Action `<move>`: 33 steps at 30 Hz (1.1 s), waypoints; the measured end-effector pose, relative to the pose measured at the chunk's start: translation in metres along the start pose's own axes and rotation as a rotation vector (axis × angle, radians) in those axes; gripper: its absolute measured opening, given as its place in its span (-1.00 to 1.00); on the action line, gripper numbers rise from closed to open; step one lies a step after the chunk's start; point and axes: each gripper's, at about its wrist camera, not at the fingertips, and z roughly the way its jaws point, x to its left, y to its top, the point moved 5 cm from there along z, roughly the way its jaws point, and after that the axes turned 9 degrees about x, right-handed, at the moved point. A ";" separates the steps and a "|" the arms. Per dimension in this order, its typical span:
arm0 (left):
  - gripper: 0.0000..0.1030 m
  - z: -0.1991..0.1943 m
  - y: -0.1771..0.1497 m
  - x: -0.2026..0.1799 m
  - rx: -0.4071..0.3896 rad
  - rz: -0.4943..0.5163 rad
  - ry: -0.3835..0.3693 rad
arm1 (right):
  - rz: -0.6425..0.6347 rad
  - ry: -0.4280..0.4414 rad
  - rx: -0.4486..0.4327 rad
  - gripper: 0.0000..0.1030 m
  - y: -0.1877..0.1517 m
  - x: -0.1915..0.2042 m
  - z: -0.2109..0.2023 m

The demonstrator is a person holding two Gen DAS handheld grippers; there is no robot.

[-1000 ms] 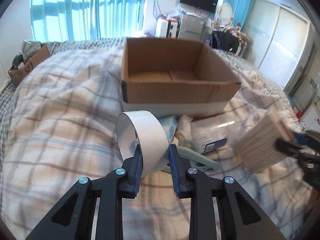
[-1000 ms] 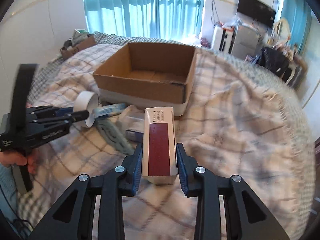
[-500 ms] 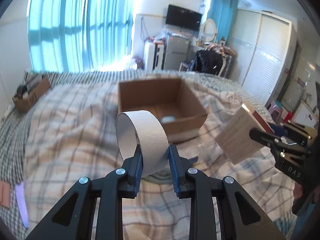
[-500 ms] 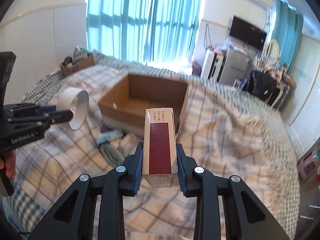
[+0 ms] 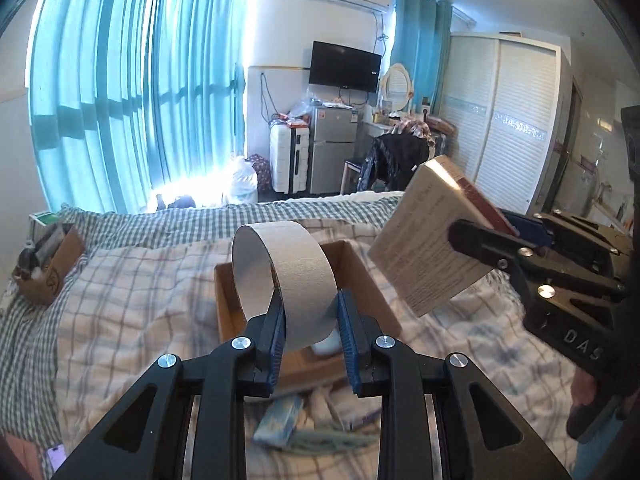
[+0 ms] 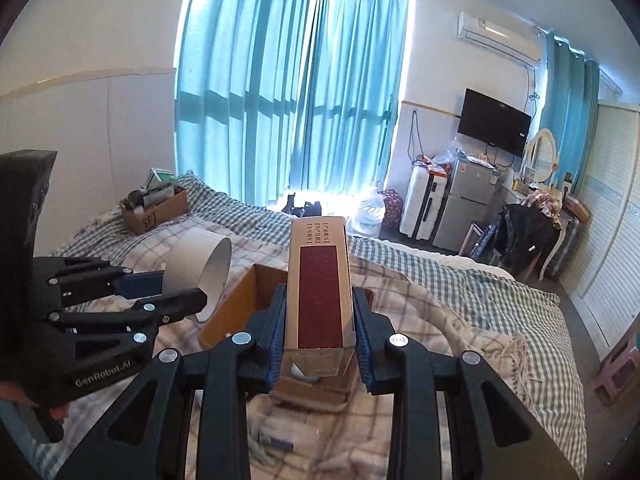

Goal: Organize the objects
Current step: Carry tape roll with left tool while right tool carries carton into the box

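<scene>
My left gripper (image 5: 311, 322) is shut on a wide cardboard tape ring (image 5: 296, 276) and holds it high above the bed. It also shows in the right wrist view (image 6: 200, 272). My right gripper (image 6: 318, 330) is shut on a tall tan box with a dark red panel (image 6: 318, 284), seen from the left wrist as well (image 5: 432, 248). An open cardboard box (image 5: 228, 304) sits on the plaid bed below both grippers, with a small white object (image 5: 326, 346) inside. The right wrist view shows the cardboard box too (image 6: 236, 312).
Blurred packets and a green item (image 5: 292, 428) lie on the plaid blanket (image 5: 120, 320) in front of the box. A small carton of clutter (image 6: 154, 210) sits at the bed's far left. A fridge (image 5: 332, 148), suitcase and chair stand beyond the bed.
Both grippers have risen well above the bed with their objects still held. The cardboard box now looks smaller and lower in both views.
</scene>
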 end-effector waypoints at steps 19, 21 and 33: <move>-0.51 0.181 -0.016 0.046 0.236 0.001 -0.008 | 0.027 0.065 0.231 -0.44 -0.008 -0.020 0.211; -0.51 0.189 -0.021 0.048 0.259 0.000 -0.012 | 0.036 0.071 0.247 -0.44 -0.013 -0.024 0.220; 0.51 0.139 -0.021 0.035 0.242 -0.004 0.036 | 0.101 0.038 0.156 0.05 0.006 -0.034 0.150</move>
